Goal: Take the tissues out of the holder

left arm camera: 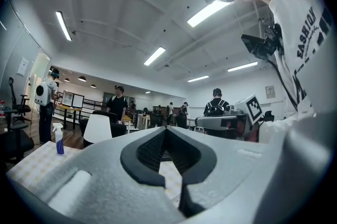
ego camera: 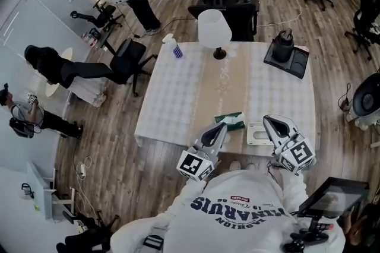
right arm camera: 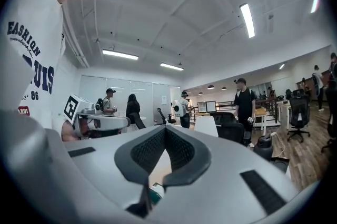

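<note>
A green and white tissue pack (ego camera: 230, 121) lies on the checked tablecloth near the table's front edge. Just right of it sits a flat white holder (ego camera: 258, 134). My left gripper (ego camera: 222, 126) hovers level at the front edge, its tips beside the pack's left end, jaws shut with nothing between them (left arm camera: 166, 128). My right gripper (ego camera: 268, 120) hangs over the holder's right side, also shut and empty (right arm camera: 165, 127). A corner of the tissue pack (right arm camera: 155, 194) shows below the right jaws.
A white lamp (ego camera: 214, 29) stands at the table's far middle, a spray bottle (ego camera: 173, 47) at the far left, a black jug on a dark tray (ego camera: 286, 51) at the far right. Black chairs (ego camera: 228, 8) stand behind the table. Several people move about the room.
</note>
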Demonstrator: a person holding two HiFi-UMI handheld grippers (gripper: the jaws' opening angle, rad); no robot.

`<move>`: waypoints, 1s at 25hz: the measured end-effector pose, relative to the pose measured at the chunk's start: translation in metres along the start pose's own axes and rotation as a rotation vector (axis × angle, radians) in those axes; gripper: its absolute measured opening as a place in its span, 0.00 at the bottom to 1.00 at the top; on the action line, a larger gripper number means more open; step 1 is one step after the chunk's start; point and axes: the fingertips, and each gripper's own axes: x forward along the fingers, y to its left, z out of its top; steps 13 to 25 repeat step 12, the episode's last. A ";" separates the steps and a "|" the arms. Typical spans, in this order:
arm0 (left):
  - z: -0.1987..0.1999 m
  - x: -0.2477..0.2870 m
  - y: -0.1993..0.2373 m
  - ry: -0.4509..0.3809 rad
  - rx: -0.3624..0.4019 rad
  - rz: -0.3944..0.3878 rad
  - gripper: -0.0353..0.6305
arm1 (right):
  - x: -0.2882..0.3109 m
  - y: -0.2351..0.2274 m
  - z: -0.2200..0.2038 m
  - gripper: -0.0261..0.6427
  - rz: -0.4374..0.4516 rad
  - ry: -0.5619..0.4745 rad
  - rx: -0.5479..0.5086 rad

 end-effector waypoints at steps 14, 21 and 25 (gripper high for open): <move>-0.008 -0.009 0.006 0.011 -0.012 0.034 0.06 | -0.006 -0.001 -0.005 0.05 -0.020 0.010 0.006; -0.008 -0.009 0.006 0.011 -0.012 0.034 0.06 | -0.006 -0.001 -0.005 0.05 -0.020 0.010 0.006; -0.008 -0.009 0.006 0.011 -0.012 0.034 0.06 | -0.006 -0.001 -0.005 0.05 -0.020 0.010 0.006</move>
